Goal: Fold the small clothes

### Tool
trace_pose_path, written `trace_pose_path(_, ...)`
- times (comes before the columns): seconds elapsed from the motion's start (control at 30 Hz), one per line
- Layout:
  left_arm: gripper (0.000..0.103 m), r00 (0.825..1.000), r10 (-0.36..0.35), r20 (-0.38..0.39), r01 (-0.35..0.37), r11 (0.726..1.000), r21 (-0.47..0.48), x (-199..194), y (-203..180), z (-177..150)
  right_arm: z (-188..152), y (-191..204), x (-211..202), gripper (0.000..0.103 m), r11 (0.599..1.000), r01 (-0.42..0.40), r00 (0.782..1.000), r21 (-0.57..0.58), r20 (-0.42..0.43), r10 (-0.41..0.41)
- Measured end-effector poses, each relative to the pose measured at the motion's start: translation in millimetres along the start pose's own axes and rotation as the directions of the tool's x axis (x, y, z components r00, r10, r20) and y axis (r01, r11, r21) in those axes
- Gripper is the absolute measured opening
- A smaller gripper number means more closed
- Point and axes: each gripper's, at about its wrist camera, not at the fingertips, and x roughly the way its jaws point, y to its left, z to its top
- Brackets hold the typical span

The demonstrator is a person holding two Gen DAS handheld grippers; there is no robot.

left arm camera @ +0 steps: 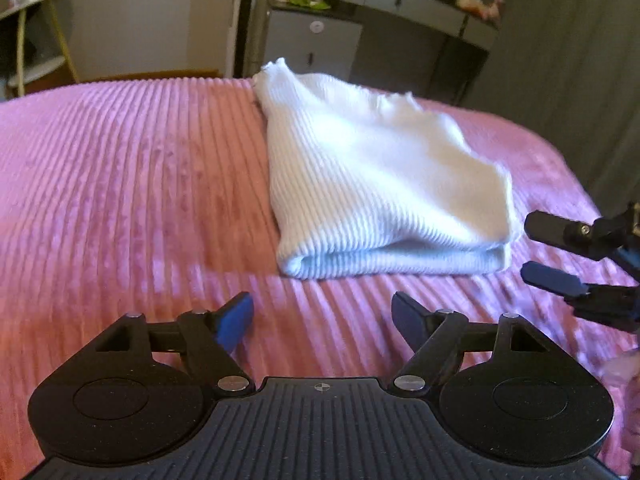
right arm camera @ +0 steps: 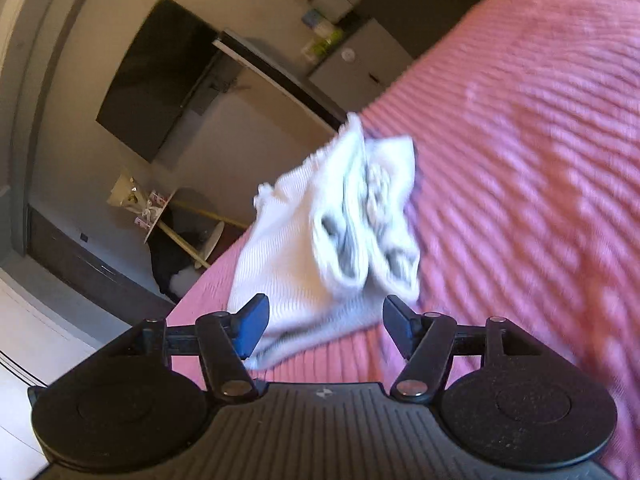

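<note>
Pink ribbed bedspread (left arm camera: 120, 184) fills your view, with a grey dresser (left arm camera: 416, 4) against the far wall. Your left gripper (left arm camera: 322, 320) hovers with its jaws apart and nothing between them, just short of the folded white ribbed garment (left arm camera: 372, 184) lying on the bed. Your right gripper (right arm camera: 324, 324) is also spread and empty, beside the garment's layered edge.

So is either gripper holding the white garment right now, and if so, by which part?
Nothing is held. The left gripper and right gripper both stand open, and the folded white garment lies free on the pink bedspread.
</note>
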Motion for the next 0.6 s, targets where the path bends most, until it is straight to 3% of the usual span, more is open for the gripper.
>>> trace_pose_path(0.1, 0.078, 0.999, 0.046, 0.009, -0.045, 0.999, -0.009, -1, 4, -1, -1, 4, 13, 0.058, 1.0, 0.013, 1.0, 0.006, -0.004, -0.013)
trace_pose_path(0.17, 0.076, 0.999, 0.049, 0.011, -0.049, 0.998, -0.031, 1, 7, 2, -1, 1, 18, 0.049, 0.998, 0.007, 1.0, 0.06, -0.004, -0.007)
trace_pose_path(0.3, 0.061, 0.999, 0.05, -0.004, -0.051, 0.998, -0.041, 12, 6, 15, 4, -11, 37, 0.04, 0.988, -0.005, 1.0, 0.157, 0.0, 0.005)
trace_pose_path(0.37, 0.059, 0.999, 0.053, -0.006, -0.053, 0.997, -0.048, 17, 7, 19, 7, -11, 46, 0.039, 0.984, -0.008, 1.0, 0.177, 0.005, 0.007)
trace_pose_path(0.43, 0.053, 0.999, 0.029, -0.022, -0.031, 0.997, -0.075, 23, 11, 22, 9, -13, 52, 0.035, 0.982, -0.021, 1.0, 0.186, 0.011, 0.019)
trace_pose_path(0.5, 0.052, 0.999, 0.027, -0.025, -0.029, 0.996, -0.082, 25, 13, 23, 11, -14, 58, 0.018, 0.983, -0.006, 1.0, 0.184, 0.001, 0.006)
trace_pose_path(0.6, 0.038, 0.999, 0.04, -0.024, -0.041, 0.997, -0.06, 24, 11, 25, 13, -8, 63, 0.013, 0.993, 0.05, 0.999, 0.107, 0.015, -0.052)
